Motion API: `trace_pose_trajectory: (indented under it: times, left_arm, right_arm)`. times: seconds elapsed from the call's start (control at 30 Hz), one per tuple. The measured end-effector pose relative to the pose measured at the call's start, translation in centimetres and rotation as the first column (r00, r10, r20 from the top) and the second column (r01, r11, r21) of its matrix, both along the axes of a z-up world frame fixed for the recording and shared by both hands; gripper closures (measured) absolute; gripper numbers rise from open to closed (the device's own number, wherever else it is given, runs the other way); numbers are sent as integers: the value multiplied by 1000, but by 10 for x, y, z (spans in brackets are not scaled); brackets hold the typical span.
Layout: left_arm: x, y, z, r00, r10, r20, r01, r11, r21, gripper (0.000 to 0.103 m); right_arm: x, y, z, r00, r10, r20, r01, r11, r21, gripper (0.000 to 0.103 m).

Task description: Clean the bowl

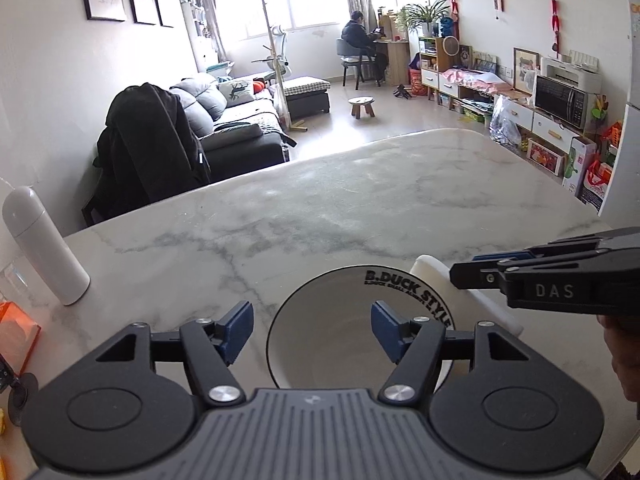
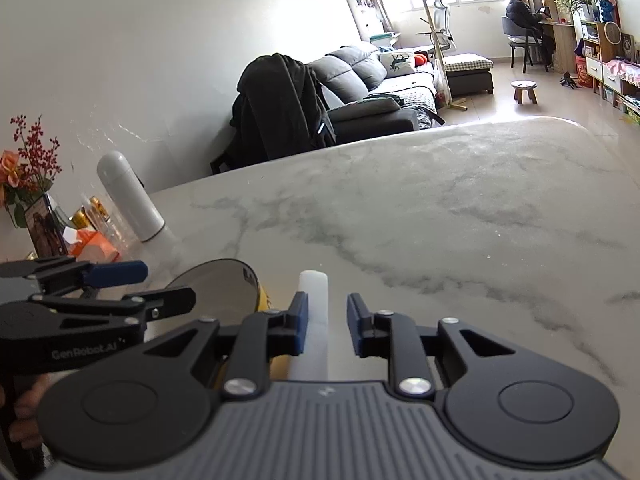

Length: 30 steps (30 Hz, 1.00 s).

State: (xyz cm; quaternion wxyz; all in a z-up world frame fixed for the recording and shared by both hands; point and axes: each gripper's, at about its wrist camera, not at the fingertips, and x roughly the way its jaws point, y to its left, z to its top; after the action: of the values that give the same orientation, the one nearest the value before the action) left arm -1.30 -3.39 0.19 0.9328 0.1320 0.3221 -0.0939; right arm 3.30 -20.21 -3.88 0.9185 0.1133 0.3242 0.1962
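Observation:
A bowl (image 1: pixel 340 336), white inside with a black rim and "B.DUCK STYLE" lettering, stands on the marble table (image 1: pixel 320 208) right in front of my left gripper (image 1: pixel 313 328). That gripper is open. Its right finger hangs over the bowl's inside and its left finger is outside the left rim. In the right wrist view the bowl (image 2: pixel 216 284) shows a yellow outer wall, and the left gripper (image 2: pixel 170 285) reaches over it. A white oblong block (image 2: pixel 314 320), maybe a sponge, lies between the open fingers of my right gripper (image 2: pixel 328 314), against the left pad. The same block (image 1: pixel 430 272) sits just right of the bowl, under the right gripper (image 1: pixel 464 268).
A white flask (image 1: pixel 44 248) stands at the table's left edge with an orange box (image 1: pixel 16 332) near it. Beside the flask (image 2: pixel 128 196) in the right wrist view are jars and a vase of flowers (image 2: pixel 28 168). A chair draped in a black coat (image 1: pixel 148 140) stands behind the table.

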Motion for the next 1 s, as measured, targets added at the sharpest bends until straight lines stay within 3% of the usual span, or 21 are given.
trace_pose_trajectory:
  times: [0.17, 0.37, 0.53, 0.67, 0.73, 1.0]
  left_arm:
    - [-10, -11, -6, 996, -86, -24, 86, 996, 11, 37]
    - [-14, -22, -15, 994, -110, -16, 111, 990, 90, 38]
    - [-17, -20, -11, 992, -127, -11, 127, 989, 70, 37]
    - [-17, -21, -14, 987, -159, -33, 160, 986, 52, 37]
    - [-16, -24, -20, 985, -163, -57, 167, 983, 78, 37]
    - [-1, -25, -45, 979, -134, -153, 150, 984, 100, 37]
  right_arm:
    - [-3, 0, -1, 1000, 3, 3, -3, 1000, 20, 76]
    - [-9, 1, -2, 1000, 3, 11, -4, 999, 38, 72]
    - [-14, -1, -1, 1000, -2, 12, 2, 999, 40, 71]
    - [-15, -4, -2, 1000, 9, 1, -9, 998, 68, 71]
    - [-16, -3, -3, 1000, 12, -1, -12, 998, 69, 71]
    - [-17, -5, -4, 1000, 5, -2, -5, 998, 69, 67]
